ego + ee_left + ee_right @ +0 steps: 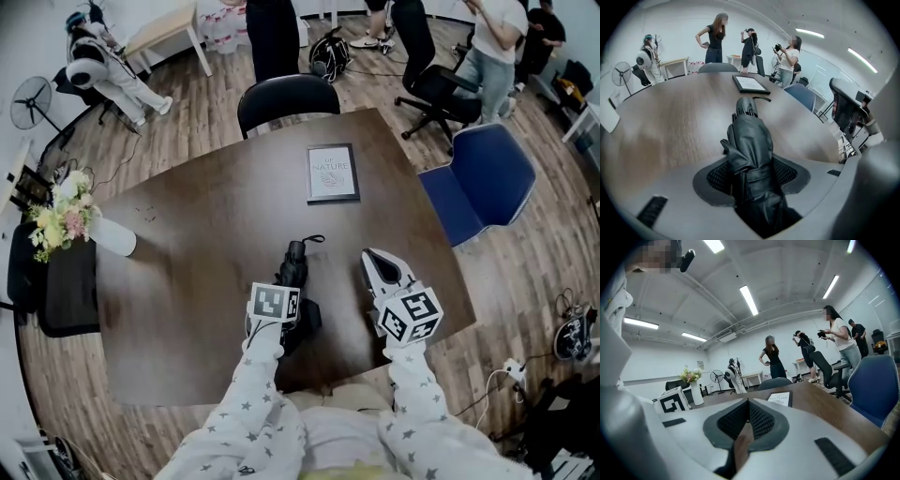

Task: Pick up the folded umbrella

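Framed print [332, 173] flat on dark table [206, 225]; flower vase [112, 236] near left edge; blue chair [487, 183] beside right corner.

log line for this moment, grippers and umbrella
left gripper: shut on umbrella | right gripper: shut, empty | umbrella: lying on table
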`<move>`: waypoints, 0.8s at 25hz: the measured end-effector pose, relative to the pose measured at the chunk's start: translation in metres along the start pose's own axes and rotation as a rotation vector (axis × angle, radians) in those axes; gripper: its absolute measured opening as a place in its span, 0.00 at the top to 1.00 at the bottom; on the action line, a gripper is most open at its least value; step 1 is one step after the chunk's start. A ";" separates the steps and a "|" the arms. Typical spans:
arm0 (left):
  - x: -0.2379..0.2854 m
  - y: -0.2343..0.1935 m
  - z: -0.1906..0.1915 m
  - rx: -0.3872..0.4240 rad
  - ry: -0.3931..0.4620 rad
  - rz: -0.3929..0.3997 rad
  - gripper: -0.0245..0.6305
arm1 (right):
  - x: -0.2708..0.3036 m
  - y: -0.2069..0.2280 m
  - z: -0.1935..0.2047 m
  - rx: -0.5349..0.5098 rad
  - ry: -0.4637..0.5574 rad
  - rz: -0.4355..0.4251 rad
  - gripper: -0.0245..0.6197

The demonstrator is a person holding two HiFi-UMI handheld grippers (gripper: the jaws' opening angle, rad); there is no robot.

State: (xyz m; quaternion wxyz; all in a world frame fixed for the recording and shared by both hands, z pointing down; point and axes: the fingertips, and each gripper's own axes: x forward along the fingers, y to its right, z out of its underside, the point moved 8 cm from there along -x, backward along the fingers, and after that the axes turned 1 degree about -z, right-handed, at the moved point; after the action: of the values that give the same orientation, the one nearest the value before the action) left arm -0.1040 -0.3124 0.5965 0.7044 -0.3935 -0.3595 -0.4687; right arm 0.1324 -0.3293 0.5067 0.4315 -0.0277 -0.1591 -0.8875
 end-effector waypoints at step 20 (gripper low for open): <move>-0.093 0.001 -0.014 -0.019 0.424 -0.011 0.59 | -0.006 -0.012 -0.025 -0.041 0.045 -0.048 0.93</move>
State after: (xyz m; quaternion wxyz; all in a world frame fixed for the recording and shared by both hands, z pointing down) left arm -0.1295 -0.2897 0.5093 0.7581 -0.2908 -0.2010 -0.5481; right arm 0.1293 -0.3257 0.4790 0.4130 -0.0127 -0.1316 -0.9011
